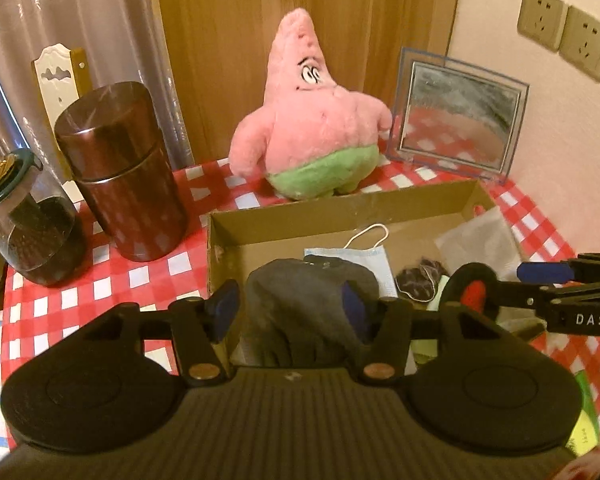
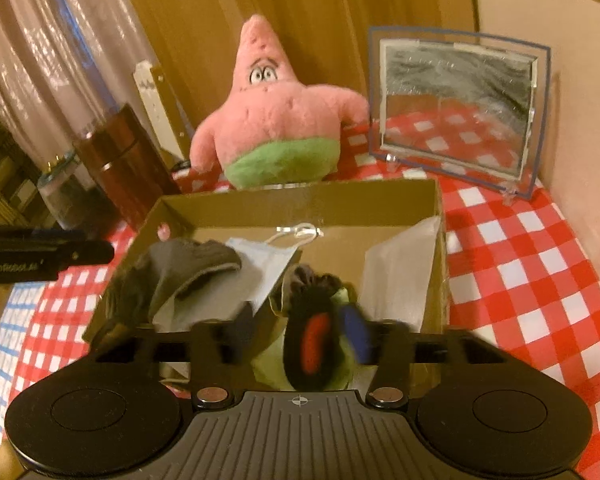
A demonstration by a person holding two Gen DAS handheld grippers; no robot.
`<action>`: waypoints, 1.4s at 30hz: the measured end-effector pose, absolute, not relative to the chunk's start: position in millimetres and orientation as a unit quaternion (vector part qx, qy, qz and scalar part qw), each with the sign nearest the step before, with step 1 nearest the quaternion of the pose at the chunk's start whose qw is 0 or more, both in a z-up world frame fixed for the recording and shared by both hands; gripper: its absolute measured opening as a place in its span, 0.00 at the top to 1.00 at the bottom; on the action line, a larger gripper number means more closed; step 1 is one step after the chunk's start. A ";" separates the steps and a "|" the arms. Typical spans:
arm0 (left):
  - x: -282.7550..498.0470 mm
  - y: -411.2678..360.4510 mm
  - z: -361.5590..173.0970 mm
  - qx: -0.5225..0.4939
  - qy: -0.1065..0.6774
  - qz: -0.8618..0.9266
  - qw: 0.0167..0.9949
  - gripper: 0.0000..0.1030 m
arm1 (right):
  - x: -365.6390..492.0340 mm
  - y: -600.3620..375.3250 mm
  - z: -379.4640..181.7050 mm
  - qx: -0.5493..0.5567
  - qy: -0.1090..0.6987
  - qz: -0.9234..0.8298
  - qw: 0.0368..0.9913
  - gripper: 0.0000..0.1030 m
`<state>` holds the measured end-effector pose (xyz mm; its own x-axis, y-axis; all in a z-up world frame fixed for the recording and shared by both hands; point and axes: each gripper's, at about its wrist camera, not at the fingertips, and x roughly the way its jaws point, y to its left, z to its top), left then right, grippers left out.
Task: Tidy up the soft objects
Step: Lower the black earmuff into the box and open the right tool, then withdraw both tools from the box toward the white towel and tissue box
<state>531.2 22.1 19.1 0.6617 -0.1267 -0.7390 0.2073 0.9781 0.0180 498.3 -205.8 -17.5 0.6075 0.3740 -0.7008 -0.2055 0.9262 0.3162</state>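
Left wrist view looks over the cardboard box [image 1: 340, 204] from its near left corner. The left gripper [image 1: 288, 308] stands with jaws parted around a grey cloth [image 1: 300, 292]. The left pad is clear of the fabric, so nothing is clamped.

Only this view shows the brown canister [image 1: 124, 168] and the glass jar [image 1: 32, 232] sharply, both left of the box. It also shows the wall sockets [image 1: 564, 32] high behind the box.

Right wrist view adds that the grey cloth lies inside the box and drapes over its left wall. The right gripper [image 2: 296, 336] is spread apart at the box's near edge. A black-and-red soft thing [image 2: 312, 344] sits loose between its fingers.

Inside the box, a face mask [image 2: 268, 256] lies mid-floor and a white pouch [image 2: 400, 272] leans on the right wall.

Behind the box's far wall stands the pink plush [image 2: 276, 120], with a mirror frame [image 2: 456, 112] to its right. Right of the box, the checked tablecloth [image 2: 520, 280] lies bare.
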 end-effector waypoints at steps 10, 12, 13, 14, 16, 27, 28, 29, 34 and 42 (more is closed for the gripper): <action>480.2 30.3 45.4 0.022 0.388 -0.098 0.916 0.46 | 468.2 -216.9 12.3 0.111 0.393 0.151 0.900 0.47; 463.5 31.8 51.3 0.013 0.390 -0.092 0.916 0.46 | 455.3 -217.7 20.2 0.115 0.391 0.149 0.901 0.47; 454.8 31.6 54.0 0.013 0.392 -0.087 0.916 0.46 | 448.0 -218.0 23.9 0.117 0.388 0.151 0.902 0.47; 446.7 31.3 56.6 0.015 0.392 -0.083 0.916 0.46 | 440.7 -218.3 28.0 0.119 0.386 0.152 0.902 0.47; 427.8 29.1 62.4 0.017 0.391 -0.078 0.917 0.46 | 424.8 -217.0 35.5 0.114 0.387 0.154 0.902 0.47; 333.6 17.1 74.5 -0.005 0.377 -0.071 0.924 0.34 | 338.6 -198.8 63.7 0.048 0.386 0.172 0.905 0.44; 326.2 16.5 75.2 -0.006 0.373 -0.069 0.925 0.33 | 330.4 -197.7 65.4 0.045 0.385 0.174 0.905 0.43; 319.3 15.8 75.5 -0.007 0.371 -0.066 0.926 0.31 | 322.5 -197.1 66.6 0.043 0.384 0.175 0.905 0.42; 278.7 19.1 76.6 -0.030 0.361 -0.057 0.930 0.20 | 284.5 -198.3 67.0 0.053 0.388 0.170 0.904 0.32; 215.7 19.4 68.5 -0.037 0.341 -0.022 0.939 0.15 | 229.6 -205.8 59.6 0.054 0.391 0.162 0.904 0.29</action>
<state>215.7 19.4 68.5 0.7662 -0.0661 -0.6392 0.0150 0.9963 -0.0851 229.6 -205.8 59.6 0.6412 0.3352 -0.6902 -0.2508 0.9417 0.2244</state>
